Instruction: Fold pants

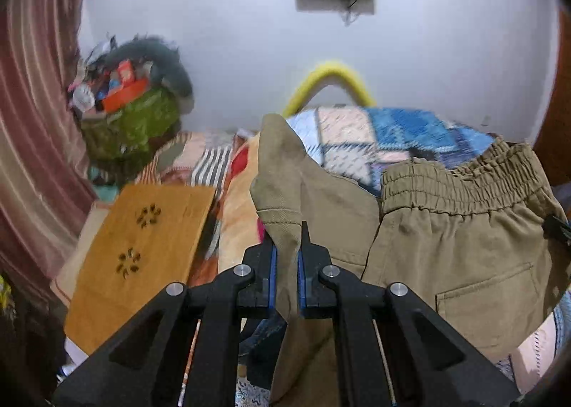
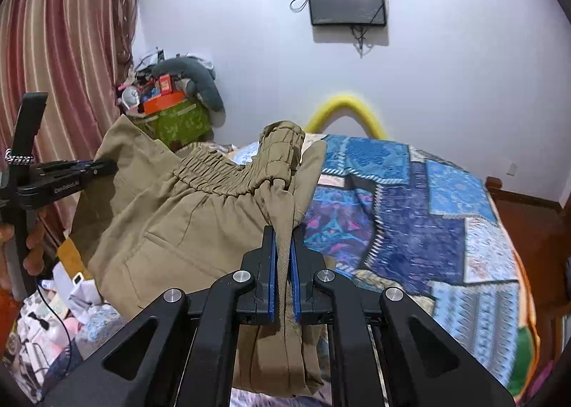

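In the left wrist view, the left gripper (image 1: 286,246) pinches a hemmed fold of the khaki pants (image 1: 446,239) between its blue pads, the jaws nearly pressed together on the cloth. The pants hang lifted above the bed, with the gathered elastic waistband (image 1: 460,182) stretching off to the right and a back pocket (image 1: 489,296) facing the camera. At the far right edge a black tip of the right gripper (image 1: 556,228) meets the fabric. Below and to the left lies an orange-brown board (image 1: 142,257) with cut-out flower shapes, and behind the pants a blue patchwork quilt (image 1: 385,135) covers the bed. In the right wrist view, the right gripper (image 2: 284,250) clamps tight on a bunched corner of the pants (image 2: 178,214) just under the waistband (image 2: 221,171), with cloth hanging down between its fingers. The left gripper (image 2: 107,168) reaches in from the left edge and holds the opposite corner, so the garment is stretched between the two tools. A hand (image 2: 34,246) grips the left tool's handle. The quilt (image 2: 428,207) spreads out to the right beneath the pants, and a green bag (image 2: 178,121) piled with clutter sits against the wall behind.
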The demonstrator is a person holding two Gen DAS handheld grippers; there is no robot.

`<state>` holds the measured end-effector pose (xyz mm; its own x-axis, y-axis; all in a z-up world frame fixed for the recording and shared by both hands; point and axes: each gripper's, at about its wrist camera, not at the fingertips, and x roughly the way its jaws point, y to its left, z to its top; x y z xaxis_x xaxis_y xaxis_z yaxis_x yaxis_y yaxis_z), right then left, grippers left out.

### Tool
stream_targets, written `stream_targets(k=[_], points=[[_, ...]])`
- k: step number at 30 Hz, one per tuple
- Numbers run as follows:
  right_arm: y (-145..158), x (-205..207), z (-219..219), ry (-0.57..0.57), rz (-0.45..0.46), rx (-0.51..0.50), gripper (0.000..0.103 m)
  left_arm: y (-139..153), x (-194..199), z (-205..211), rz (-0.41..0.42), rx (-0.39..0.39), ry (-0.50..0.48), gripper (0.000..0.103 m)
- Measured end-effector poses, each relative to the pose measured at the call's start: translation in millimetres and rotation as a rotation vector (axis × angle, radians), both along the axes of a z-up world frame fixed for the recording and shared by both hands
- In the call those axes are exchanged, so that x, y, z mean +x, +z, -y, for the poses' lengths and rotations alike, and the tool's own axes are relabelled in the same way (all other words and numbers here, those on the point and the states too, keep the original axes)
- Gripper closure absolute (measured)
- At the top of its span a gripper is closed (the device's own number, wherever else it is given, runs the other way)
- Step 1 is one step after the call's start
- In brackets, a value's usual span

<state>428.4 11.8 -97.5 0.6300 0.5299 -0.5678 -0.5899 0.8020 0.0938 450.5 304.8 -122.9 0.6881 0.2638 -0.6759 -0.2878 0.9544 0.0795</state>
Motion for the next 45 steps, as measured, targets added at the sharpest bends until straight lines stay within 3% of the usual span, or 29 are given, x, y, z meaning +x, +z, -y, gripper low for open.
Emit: stream_targets(k=[4,9,12,17,23,33,38,43,45], points=[[-38.0,11.8,-26.7,0.019,-0.065,-0.035,0.097,-55.0,21.4,-33.4,-0.087,-0.089,0.047,0.094],[-94.2,12.2,-35.7,0.031,-0.204,-0.076,0.097,-114.7,26.3,-48.3,-0.196,-0.089,0.058,0.093],[-113.3,9.0,-31.6,0.022,-0.231,-0.114,0.095,-132.6,19.1,-55.6,-0.213,-0.141,0.054,0.09],[-104.5,5.5,-23.9,0.018,-0.278,-0.103,0.088,-134.6,-2.0,-55.1,-0.231,-0.141,0.04,0.089],[-70.1,-24.8,-7.1,0.028,-0.202,-0.072,0.088,-85.2,-47.1,-35.2,-0.171,-0.143,-0.019,0.089],[50.5,-128.1,33.0,0.057,0.043,0.106,0.088,59.7,-167.8,38.2,0.107,-0.057,-0.12,0.088],[100.6,-194.1,54.3,0.07,0.191,0.183,0.088,112.6,-240.6,85.8,0.256,-0.002,-0.167,0.088],[122.0,-246.2,69.5,0.085,0.275,0.249,0.088,137.9,-312.4,128.6,0.376,0.042,-0.193,0.081],[123.1,-261.4,72.9,0.084,0.293,0.263,0.083,142.4,-337.2,142.7,0.413,0.067,-0.186,0.066]])
